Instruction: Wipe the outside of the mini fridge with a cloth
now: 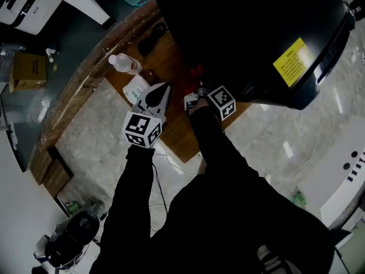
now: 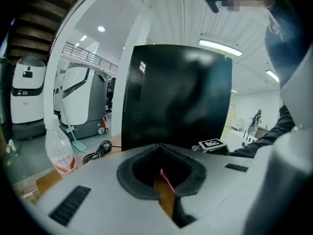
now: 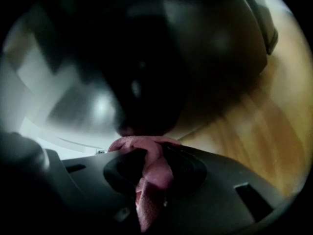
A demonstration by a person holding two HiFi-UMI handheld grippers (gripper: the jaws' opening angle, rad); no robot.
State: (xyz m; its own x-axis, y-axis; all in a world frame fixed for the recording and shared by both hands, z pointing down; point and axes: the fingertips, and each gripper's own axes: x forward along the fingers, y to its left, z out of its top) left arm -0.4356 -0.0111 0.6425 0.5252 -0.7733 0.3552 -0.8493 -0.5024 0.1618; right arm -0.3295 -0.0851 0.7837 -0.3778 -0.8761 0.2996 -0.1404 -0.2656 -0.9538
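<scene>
One cloth (image 3: 146,148), pinched by right gripper (image 3: 148,173), seemingly touches fridge (image 3: 146,77).

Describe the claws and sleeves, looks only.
Left claw: pale grey shell, black slots, dark collar round the jaws. Right claw: same shape, looks darker in shadow. Each carries a black-and-white marker cube. Sleeves black.

mini fridge (image 1: 245,27) looming close ahead, water bottle (image 1: 125,64) and coiled cable (image 2: 95,151) at its left, bare table (image 1: 174,133) between
</scene>
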